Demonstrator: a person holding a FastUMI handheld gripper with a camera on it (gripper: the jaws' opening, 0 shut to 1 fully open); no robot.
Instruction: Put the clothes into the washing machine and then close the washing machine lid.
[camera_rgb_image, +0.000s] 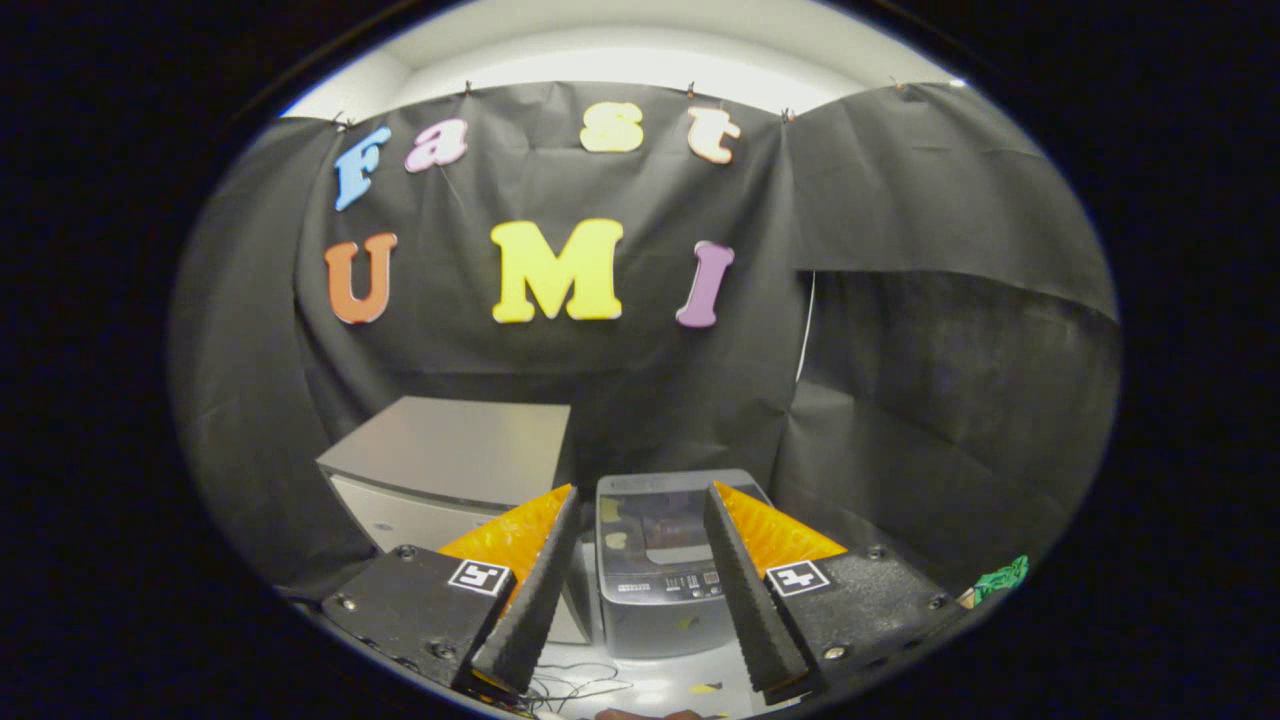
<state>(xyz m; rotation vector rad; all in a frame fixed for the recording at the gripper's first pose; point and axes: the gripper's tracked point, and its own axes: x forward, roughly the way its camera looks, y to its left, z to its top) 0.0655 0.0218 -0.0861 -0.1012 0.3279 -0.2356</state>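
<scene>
Gripper spread wide, holding nothing. Washing machine lower centre, seen between the fingers, lid down. Grey cabinet just left of it.

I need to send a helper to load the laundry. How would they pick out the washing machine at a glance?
Start at the black cloth wall at the back of the booth. Two appliances stand side by side before it: a wide, flat-topped silver cabinet and, beside it, the washing machine. The washer is narrower and grey, with a dark glossy lid and a front control strip; it sits just beyond the open tool.
</scene>
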